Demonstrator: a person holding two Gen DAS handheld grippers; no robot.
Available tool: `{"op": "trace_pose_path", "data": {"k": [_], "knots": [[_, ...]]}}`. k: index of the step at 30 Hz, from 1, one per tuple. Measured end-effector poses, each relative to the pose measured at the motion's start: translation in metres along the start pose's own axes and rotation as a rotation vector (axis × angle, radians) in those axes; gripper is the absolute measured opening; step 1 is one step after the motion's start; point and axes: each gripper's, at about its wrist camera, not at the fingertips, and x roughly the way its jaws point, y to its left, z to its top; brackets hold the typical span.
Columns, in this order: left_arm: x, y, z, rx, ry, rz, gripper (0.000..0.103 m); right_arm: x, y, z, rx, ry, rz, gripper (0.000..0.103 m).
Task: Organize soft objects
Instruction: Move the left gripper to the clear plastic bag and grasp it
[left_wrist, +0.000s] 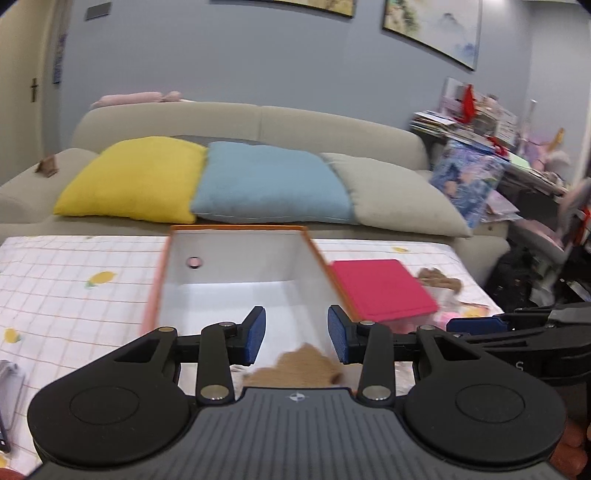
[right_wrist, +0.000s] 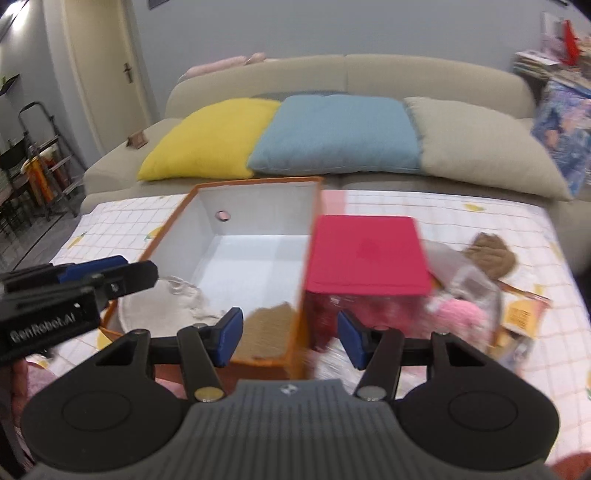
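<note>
1. Above a checked bench cloth (right_wrist: 461, 218), the left gripper (left_wrist: 296, 334) and right gripper (right_wrist: 290, 338) are hovering — jaws partly open, gripping nothing.
2. Brown soft toy (right_wrist: 267, 326) and cream cloth (right_wrist: 162, 310) are lying inside the orange box (right_wrist: 255, 181).
3. Pink plush (right_wrist: 460, 314) is sitting outside — beside the red box (right_wrist: 365, 251).

We are in a home living room: a beige sofa (right_wrist: 347, 74) with yellow (right_wrist: 207, 140), blue (right_wrist: 336, 133) and grey cushions (right_wrist: 480, 144), framed paintings (left_wrist: 436, 29), and what may be blurred books (left_wrist: 469, 118) stacked beside it.
</note>
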Motion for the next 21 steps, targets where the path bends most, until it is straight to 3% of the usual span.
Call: {"op": "trace_pose_path", "data": {"k": [3,5,9,11,16,21], "knots": [[0.002,-0.017,-0.004,0.027,0.019,-0.05,0.046,-0.012,-0.017,-0.011,0.016,0.008,-0.051,0.058],[0.005,-0.026,-0.008,0.024,0.047,-0.099,0.045,-0.018,-0.027,-0.019,0.021,0.004,-0.096,0.064],[0.015,-0.052,-0.018,0.074,0.112,-0.17,0.025,-0.025,-0.05,-0.037,0.021,0.019,-0.196,0.064],[0.023,-0.067,-0.023,0.111,0.135,-0.181,0.021,-0.023,-0.061,-0.046,0.036,0.047,-0.237,0.064],[0.035,-0.09,-0.035,0.165,0.173,-0.226,0.018,-0.016,-0.087,-0.062,0.154,0.108,-0.235,0.065],[0.047,-0.1,-0.049,0.181,0.192,-0.25,0.02,-0.004,-0.093,-0.067,0.14,0.117,-0.263,0.066]]}}
